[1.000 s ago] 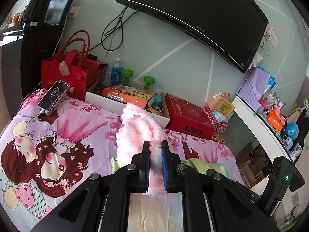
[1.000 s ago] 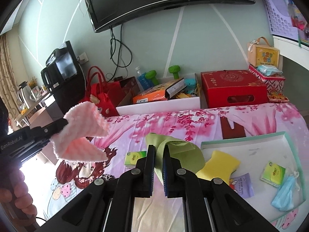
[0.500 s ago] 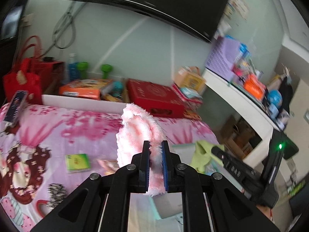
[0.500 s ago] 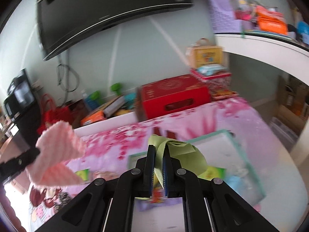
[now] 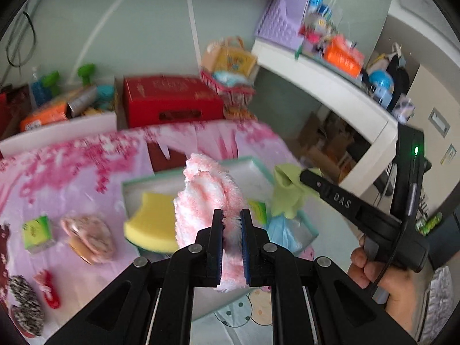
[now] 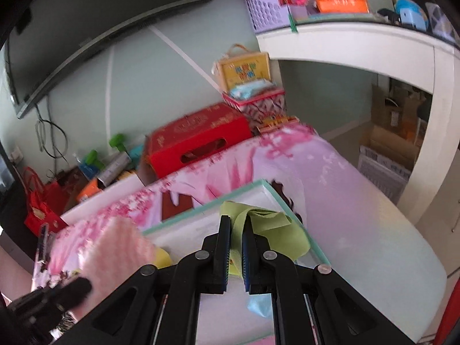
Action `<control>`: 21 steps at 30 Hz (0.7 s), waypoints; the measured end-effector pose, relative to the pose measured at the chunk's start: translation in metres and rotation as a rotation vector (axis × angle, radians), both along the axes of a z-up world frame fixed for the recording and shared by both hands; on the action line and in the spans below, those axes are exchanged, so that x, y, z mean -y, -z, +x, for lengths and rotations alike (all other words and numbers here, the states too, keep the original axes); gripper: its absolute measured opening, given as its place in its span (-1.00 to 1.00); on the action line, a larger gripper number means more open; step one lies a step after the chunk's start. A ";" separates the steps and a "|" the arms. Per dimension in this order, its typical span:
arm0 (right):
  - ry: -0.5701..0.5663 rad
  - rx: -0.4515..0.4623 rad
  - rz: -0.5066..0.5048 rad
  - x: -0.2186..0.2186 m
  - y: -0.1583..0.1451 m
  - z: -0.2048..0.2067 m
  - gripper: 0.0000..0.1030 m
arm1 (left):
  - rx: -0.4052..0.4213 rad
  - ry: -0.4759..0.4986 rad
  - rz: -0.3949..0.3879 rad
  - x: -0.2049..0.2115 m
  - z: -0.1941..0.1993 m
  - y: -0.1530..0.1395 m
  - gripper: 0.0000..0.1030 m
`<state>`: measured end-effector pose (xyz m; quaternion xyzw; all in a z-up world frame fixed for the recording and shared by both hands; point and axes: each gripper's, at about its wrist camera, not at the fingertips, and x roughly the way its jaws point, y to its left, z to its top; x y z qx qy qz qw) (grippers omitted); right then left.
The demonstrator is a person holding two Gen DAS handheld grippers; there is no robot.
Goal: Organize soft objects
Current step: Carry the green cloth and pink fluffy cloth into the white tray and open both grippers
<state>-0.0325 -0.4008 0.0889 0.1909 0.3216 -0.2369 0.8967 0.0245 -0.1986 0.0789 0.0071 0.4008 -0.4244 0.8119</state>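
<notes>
Swung across from the cartoon-print end of the bed, both claws, and now hanging over the white tray (image 5: 260, 169) with the teal rim. Left claw (image 5: 231, 244) clamped tight on the fluffy pink cloth (image 5: 205, 201), held upright above the yellow sponge (image 5: 152, 224) already lying in the tray. Right claw (image 6: 235, 256) pinched shut on the green cloth (image 6: 270, 230), hanging over the tray's far right corner. Judged as the carry-and-drop step, nearly at release. Best done by lowering each cloth until its hem touches the tray floor, then opening one claw at a time. Worth aiming the pink cloth at bare tray beside the sponge, and keeping the green one inside the rim, not draped over it. Still out on the bedspread: a green packet (image 5: 37, 231) and a pinkish bundle (image 5: 89, 237).
</notes>
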 end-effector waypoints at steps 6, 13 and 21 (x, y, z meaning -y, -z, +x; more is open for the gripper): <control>0.004 -0.075 0.057 0.009 0.032 0.007 -0.85 | -0.101 0.022 0.104 0.025 0.007 0.044 -0.78; 0.013 -0.147 0.121 0.018 0.062 0.012 -0.85 | -0.139 0.000 0.173 0.034 0.012 0.071 -0.78; 0.016 -0.200 0.141 0.019 0.077 0.018 -0.85 | -0.175 -0.032 0.218 0.033 0.023 0.094 -0.78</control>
